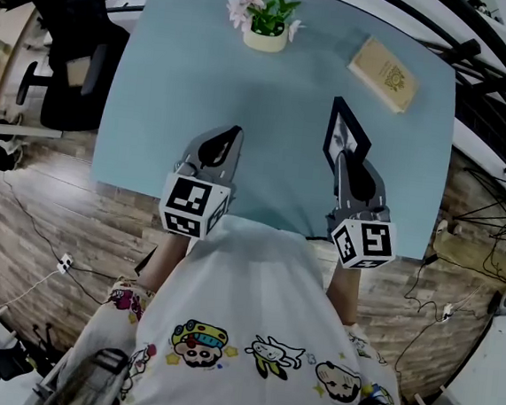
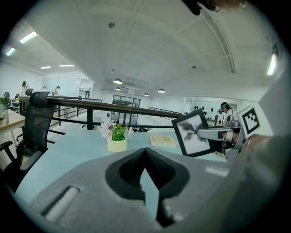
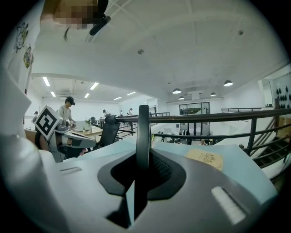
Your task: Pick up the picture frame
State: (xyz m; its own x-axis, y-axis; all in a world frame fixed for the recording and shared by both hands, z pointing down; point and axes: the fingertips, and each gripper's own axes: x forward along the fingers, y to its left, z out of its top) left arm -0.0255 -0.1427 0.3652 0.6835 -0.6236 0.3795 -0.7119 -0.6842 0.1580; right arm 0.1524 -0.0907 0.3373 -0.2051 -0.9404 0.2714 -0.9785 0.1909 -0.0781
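Worktop [image 1: 290, 94]: pale blue, everything sits on it, with a railing past the far edge.
Office chair [image 1: 71, 55]: black, off to the left, not involved.
Right tool [image 1: 347, 166]: jaws narrow and pinched onto the picture frame's side edge. In the right gripper view the frame sits edge-on between them.
Left tool [image 1: 234, 133]: closed all the way with nothing in it, hovering over the near-middle of the worktop.
Picture frame [image 1: 347, 133]: black rim, pale print with a dark plant-ish motif. It's upright but tilted, at the right side of the worktop and well apart from the other stuff. Can't tell if its low corner is off the worktop.
Book [image 1: 384, 74]: tan, lying flat at the far right.
Flower pot [image 1: 267, 20]: small and cream, with pale blooms, at the far middle.
Frame rim: my guess is stiff and light, but thin, so a one-edge pinch could let it swivel. Mid-side looks like the sane spot to grab.
Frame front: probably glazed, so slick and breakable. I'd keep the pads on the rim.
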